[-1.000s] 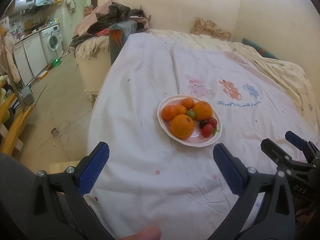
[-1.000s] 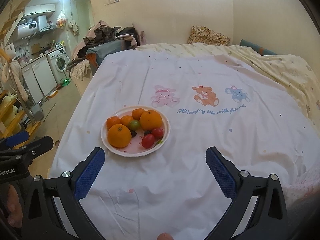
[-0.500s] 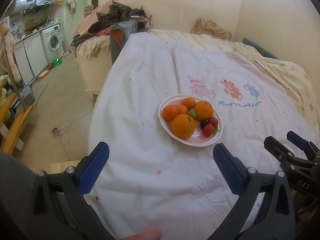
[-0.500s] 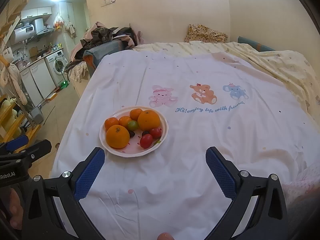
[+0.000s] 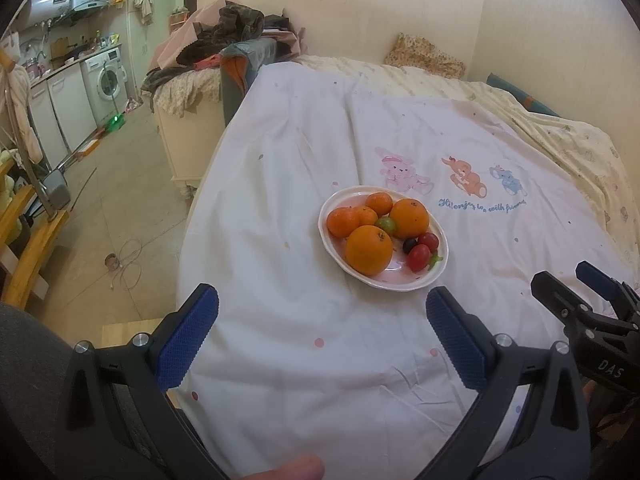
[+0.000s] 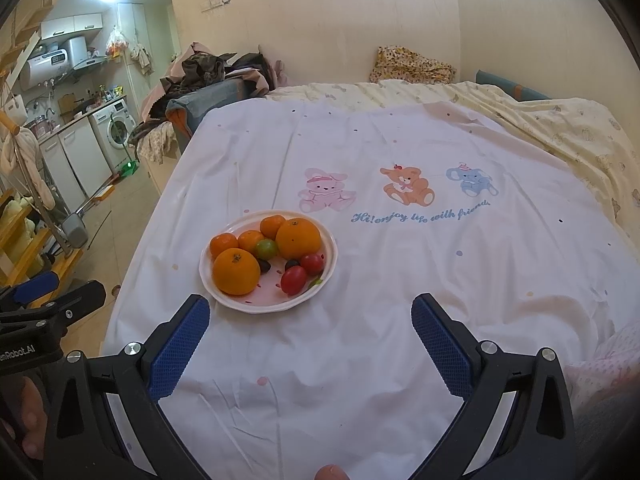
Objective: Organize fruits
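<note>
I hold left gripper [image 5: 320, 336] and right gripper [image 6: 310, 338] spread, empty; crowded plate [image 6: 326, 276] risks rolling oranges [image 6: 236, 272].

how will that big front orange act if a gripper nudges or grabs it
The front orange is round, so a nudge would probably roll it into the cherry tomatoes. It looks firm; the wide-open right gripper should span it. The plate may tip on soft bedding.
</note>
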{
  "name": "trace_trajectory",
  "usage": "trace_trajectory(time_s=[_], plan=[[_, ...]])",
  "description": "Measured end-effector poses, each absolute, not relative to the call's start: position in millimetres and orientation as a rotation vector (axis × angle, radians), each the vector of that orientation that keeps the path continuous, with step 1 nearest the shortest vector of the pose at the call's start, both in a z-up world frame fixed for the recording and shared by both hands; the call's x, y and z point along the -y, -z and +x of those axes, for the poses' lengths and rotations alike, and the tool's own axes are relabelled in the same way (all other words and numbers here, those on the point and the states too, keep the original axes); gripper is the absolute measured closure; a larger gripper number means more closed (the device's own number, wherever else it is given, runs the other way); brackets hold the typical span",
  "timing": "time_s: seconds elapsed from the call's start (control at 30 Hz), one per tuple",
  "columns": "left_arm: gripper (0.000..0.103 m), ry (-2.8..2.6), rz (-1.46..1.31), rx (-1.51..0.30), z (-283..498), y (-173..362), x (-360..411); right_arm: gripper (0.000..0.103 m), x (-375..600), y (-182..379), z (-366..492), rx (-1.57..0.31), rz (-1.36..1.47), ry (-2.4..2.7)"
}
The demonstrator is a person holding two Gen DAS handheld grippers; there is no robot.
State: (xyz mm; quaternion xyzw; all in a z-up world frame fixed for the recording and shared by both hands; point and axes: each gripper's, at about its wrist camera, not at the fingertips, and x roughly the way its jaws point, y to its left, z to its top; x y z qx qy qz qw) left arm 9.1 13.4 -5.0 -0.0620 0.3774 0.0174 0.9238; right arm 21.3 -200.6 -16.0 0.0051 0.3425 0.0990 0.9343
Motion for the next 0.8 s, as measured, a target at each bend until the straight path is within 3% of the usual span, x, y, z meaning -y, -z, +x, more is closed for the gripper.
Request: trace_trajectory(time_s=[0.8], plan=[[0.0, -0.027, -0.125, -0.776, 9.4, 6.5, -14.9, 0.0, 199.5, 14.1, 19.4, -0.698, 0.008, -0.21]])
